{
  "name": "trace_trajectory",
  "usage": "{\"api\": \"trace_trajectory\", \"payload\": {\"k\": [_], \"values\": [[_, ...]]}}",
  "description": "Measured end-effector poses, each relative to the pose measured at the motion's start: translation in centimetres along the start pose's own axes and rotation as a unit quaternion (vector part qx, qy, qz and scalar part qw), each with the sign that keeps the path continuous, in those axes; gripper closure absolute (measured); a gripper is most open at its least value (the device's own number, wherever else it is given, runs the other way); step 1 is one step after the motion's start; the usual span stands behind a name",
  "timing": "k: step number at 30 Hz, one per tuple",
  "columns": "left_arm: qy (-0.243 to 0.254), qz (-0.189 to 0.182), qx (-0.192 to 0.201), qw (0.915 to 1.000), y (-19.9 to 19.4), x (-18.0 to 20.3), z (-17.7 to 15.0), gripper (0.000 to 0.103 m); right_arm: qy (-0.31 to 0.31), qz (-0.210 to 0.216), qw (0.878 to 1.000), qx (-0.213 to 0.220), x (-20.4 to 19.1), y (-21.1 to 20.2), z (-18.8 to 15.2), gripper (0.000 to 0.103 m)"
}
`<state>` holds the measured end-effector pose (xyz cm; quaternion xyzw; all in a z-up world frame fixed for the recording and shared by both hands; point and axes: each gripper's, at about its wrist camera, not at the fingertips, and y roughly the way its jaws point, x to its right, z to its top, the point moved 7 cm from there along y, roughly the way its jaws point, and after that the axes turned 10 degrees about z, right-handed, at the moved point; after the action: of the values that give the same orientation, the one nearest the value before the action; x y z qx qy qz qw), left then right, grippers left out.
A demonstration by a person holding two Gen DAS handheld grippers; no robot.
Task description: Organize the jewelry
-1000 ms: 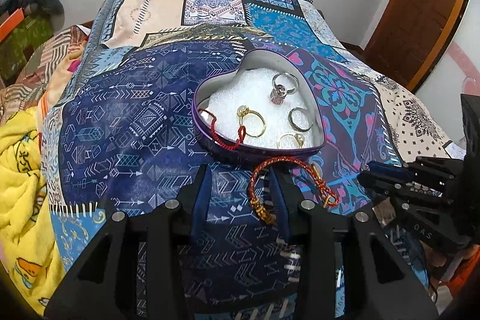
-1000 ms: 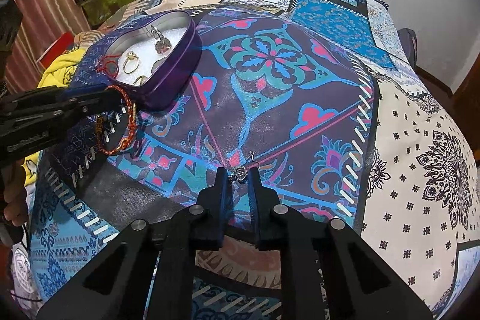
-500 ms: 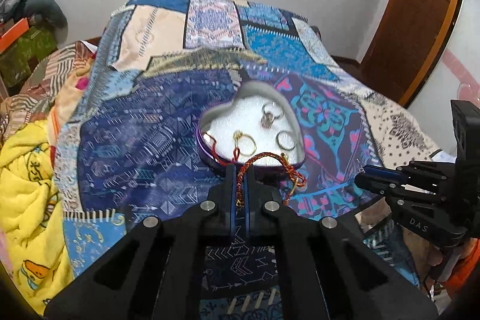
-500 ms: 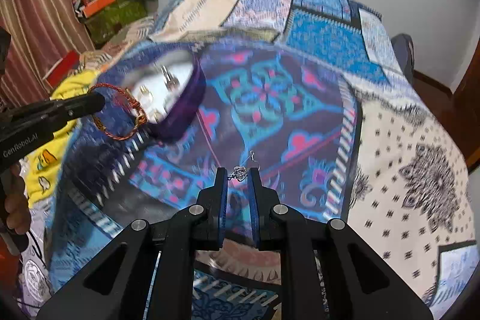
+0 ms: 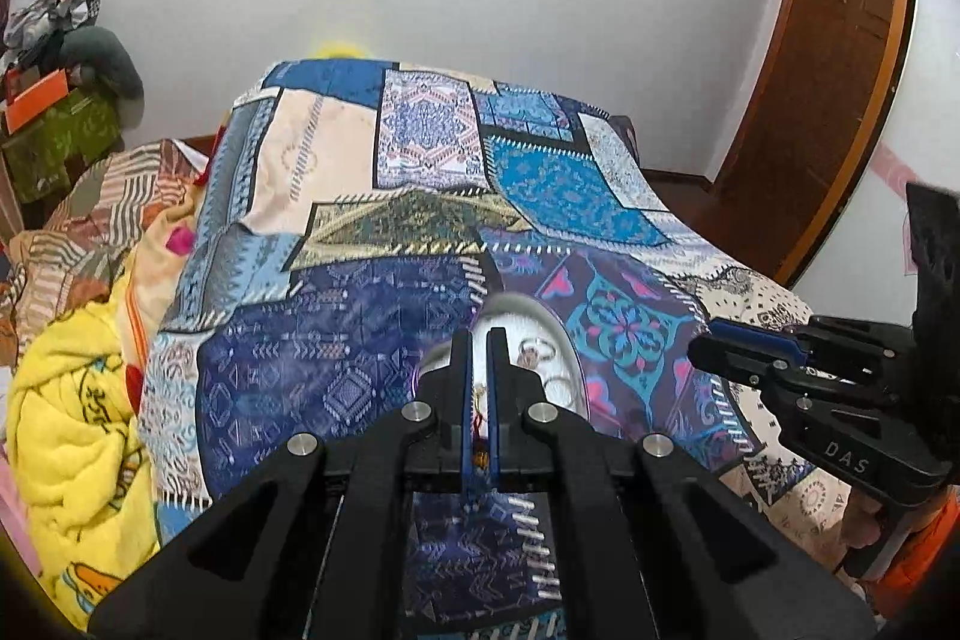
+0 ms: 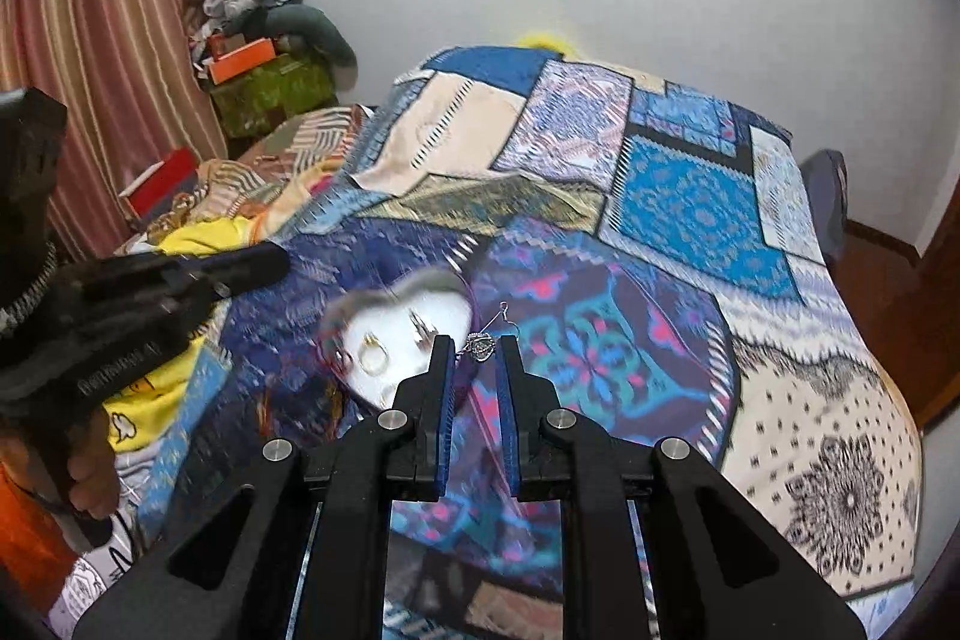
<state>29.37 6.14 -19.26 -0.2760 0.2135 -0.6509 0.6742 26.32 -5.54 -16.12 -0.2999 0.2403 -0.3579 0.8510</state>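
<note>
My left gripper (image 5: 478,340) is shut on a red braided bracelet (image 5: 477,427), held above the heart-shaped purple tin (image 5: 567,340); only a short red piece shows between the jaws. The tin has white foam and several rings (image 5: 536,349). My right gripper (image 6: 475,343) is shut on a small silver earring (image 6: 482,345) with a hook, to the right of the tin (image 6: 420,334). Each gripper shows in the other's view: the left (image 6: 252,265), the right (image 5: 714,349).
The tin lies on a patchwork blue bedspread (image 5: 420,220). A yellow blanket (image 5: 72,400) is bunched at the bed's left edge. A wooden door (image 5: 828,40) stands at the right, clutter (image 6: 264,58) in the far left corner.
My left gripper closed on the red bracelet and lifted it off the bedspread. Both grippers rose well above the bed; the right one carried the earring toward the tin.
</note>
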Motion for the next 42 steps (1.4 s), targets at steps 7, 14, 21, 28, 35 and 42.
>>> {"api": "trace_trajectory", "payload": {"k": [7, 14, 21, 28, 35, 42], "values": [[-0.001, 0.013, -0.027, 0.9995, 2.2, -1.1, -1.1, 0.099, -0.011, 0.018, 1.0, -0.005, -1.3, 1.7, 0.4, 0.091], [0.003, 0.038, -0.065, 0.9972, 3.5, -3.3, -4.6, 0.059, -0.007, 0.023, 0.999, -0.025, -1.4, 3.2, -0.4, 0.091], [0.012, 0.033, -0.114, 0.9929, 5.2, -3.3, -8.6, 0.073, -0.012, 0.027, 0.999, -0.031, -1.8, 3.6, -0.3, 0.091], [0.01, 0.049, -0.094, 0.9943, 5.2, -3.3, -9.3, 0.094, -0.012, 0.032, 0.999, -0.032, -2.2, 3.8, -0.2, 0.091], [-0.031, 0.035, -0.1, 0.9939, 3.9, -4.7, -9.1, 0.102, -0.018, 0.032, 0.999, -0.033, -2.3, 4.1, 0.1, 0.091], [-0.054, 0.015, -0.048, 0.9973, 1.4, -4.9, -5.3, 0.102, -0.032, 0.035, 0.998, -0.037, -2.7, 4.8, 0.3, 0.091]]}}
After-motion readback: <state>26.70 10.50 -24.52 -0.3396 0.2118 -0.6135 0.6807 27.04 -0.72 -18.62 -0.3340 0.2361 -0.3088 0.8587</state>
